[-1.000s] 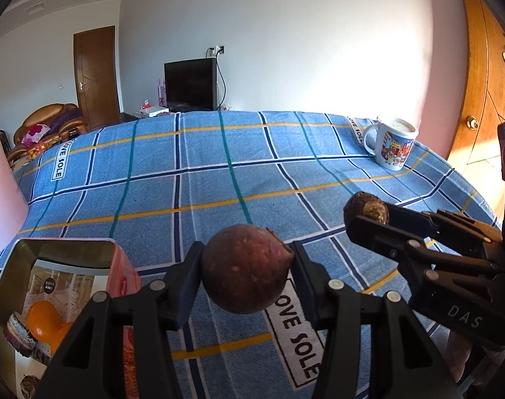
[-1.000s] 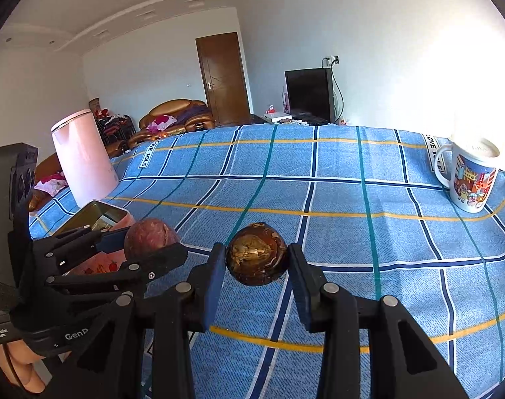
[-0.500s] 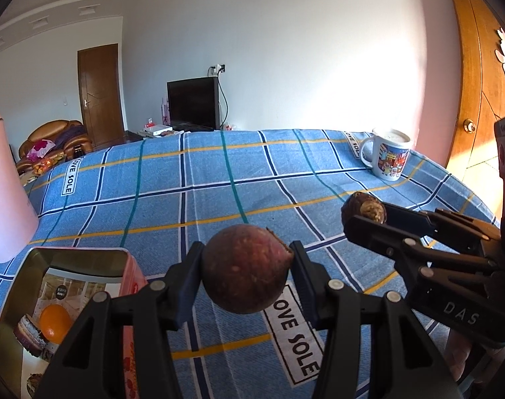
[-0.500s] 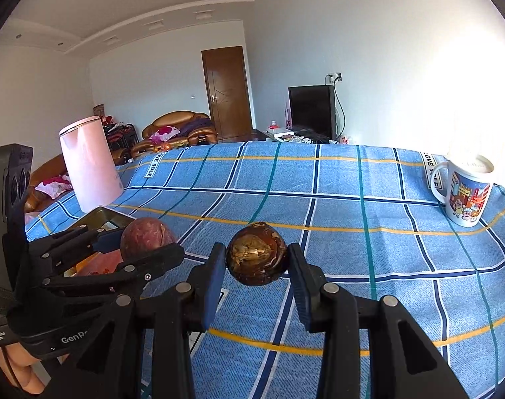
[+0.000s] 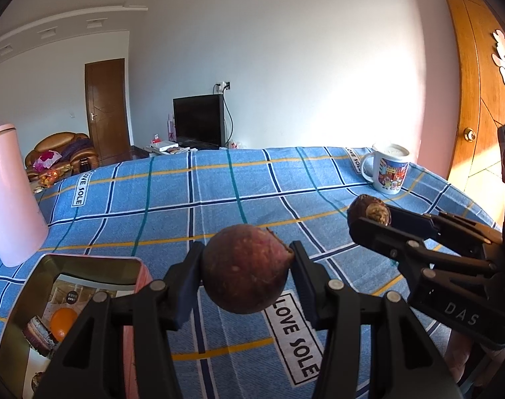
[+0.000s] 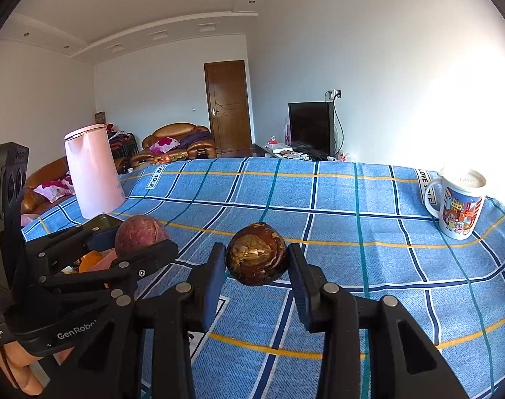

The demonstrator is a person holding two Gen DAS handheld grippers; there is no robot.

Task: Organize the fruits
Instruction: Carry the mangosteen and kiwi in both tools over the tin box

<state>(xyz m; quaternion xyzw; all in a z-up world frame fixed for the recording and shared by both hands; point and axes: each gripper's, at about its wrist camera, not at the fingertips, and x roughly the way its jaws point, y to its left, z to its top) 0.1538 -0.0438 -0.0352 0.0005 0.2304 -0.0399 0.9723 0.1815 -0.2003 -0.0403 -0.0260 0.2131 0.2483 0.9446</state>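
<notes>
Checked cloth (image 5: 219, 196); round matte fruit (image 5: 245, 268) clamped.

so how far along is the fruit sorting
Partway, it seems. Done: one orange fruit already lies in the open tin. In hand: the left tongs grip a reddish-brown fruit, and the right tongs grip a darker, blotchy brown fruit, both held above the blue checked tablecloth. Left: neither held fruit is in the tin yet.
</notes>
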